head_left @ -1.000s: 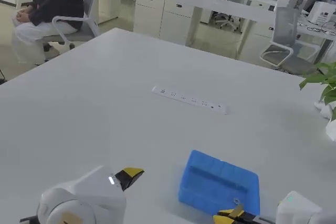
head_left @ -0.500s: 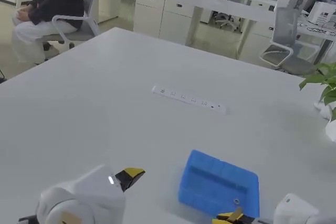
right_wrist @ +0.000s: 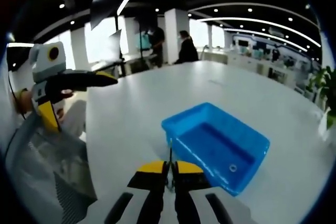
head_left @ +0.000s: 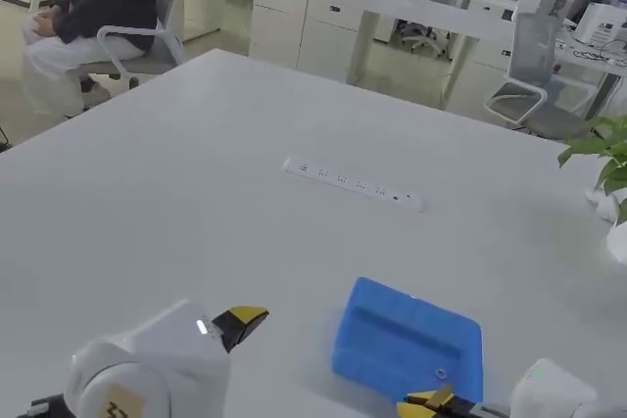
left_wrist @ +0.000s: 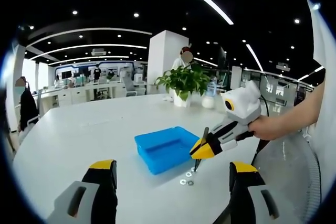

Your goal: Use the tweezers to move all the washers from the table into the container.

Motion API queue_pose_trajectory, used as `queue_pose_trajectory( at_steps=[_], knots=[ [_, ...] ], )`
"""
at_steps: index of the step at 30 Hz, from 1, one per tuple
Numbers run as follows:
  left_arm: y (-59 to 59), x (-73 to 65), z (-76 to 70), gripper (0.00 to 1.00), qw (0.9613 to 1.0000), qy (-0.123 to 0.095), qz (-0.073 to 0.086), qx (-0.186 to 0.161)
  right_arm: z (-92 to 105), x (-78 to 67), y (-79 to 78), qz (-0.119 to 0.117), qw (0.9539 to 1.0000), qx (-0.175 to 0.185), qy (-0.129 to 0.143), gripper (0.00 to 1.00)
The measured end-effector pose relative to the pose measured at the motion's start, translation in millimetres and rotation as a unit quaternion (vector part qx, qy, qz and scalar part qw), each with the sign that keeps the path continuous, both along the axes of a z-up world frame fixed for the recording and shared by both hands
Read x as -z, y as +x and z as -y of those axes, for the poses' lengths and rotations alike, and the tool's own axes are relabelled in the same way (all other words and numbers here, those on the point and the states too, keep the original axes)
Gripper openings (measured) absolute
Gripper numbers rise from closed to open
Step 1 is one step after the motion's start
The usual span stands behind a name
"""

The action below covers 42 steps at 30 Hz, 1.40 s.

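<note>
**Right gripper grips tweezers by container**

Left gripper (left_wrist: 173, 169) wide, empty. Right gripper (right_wrist: 169, 165) clamped on tweezers (right_wrist: 170, 153), tips near washers (left_wrist: 186, 180) on desk, near its front edge, just beside container (left_wrist: 163, 148). One washer (right_wrist: 232, 168) inside container. Power strip (head_left: 353, 185) mid-desk. Plant (left_wrist: 184, 80) at far edge.

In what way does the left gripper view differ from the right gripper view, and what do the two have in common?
Left gripper view: a few washers lie on the table just in front of the container, under the tip of the tweezers. The left gripper has its jaws wide apart, with nothing between them.
Right gripper view: one washer lies on the floor of the container.
Both: the blue container, open at the top, stands on the white table, and the right gripper is shut on the tweezers.
</note>
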<state>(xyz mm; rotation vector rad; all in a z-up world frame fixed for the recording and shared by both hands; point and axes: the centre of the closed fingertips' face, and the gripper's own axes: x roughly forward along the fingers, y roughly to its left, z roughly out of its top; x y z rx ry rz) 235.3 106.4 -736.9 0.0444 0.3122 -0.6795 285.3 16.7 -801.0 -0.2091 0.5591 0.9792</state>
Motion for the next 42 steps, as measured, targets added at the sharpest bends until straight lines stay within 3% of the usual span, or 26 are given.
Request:
queue_pose_trajectory(
  at_steps=[8, 14, 17, 22, 29, 32, 42],
  knots=[
    [1.0, -5.3, -0.6, 0.91, 0.9998, -0.019, 0.003, -0.007, 1.4, -40.6, 7.8, 0.009, 0.9994, 0.013, 0.031, 0.03],
    [0.2, -7.6, 0.1, 0.91, 0.9992, -0.040, -0.003, -0.007, 0.6, -61.1, 15.5, 0.018, 0.9993, 0.012, 0.031, 0.03],
    [-1.1, -6.7, 1.4, 0.91, 0.9993, -0.037, -0.004, -0.003, -0.5, -68.3, 20.4, 0.019, 0.9994, 0.011, 0.028, 0.03],
    [-1.5, -5.9, 0.7, 0.91, 0.9994, -0.035, -0.004, -0.005, 1.9, -72.5, 28.5, 0.014, 0.9994, 0.022, 0.021, 0.03],
    [-0.5, -6.0, 0.1, 0.92, 0.9996, -0.028, 0.000, -0.007, 2.7, -76.8, 36.6, -0.001, 0.9981, 0.044, 0.043, 0.03],
    [-0.5, -4.0, 0.1, 0.92, 0.9999, -0.015, 0.001, -0.006, 5.0, -78.7, 42.8, -0.007, 0.9969, 0.058, 0.052, 0.03],
    [2.2, -4.5, -3.5, 0.91, 0.9997, -0.019, 0.001, -0.015, 9.9, -83.8, 69.0, -0.020, 0.9942, 0.085, 0.061, 0.03]
  ],
)
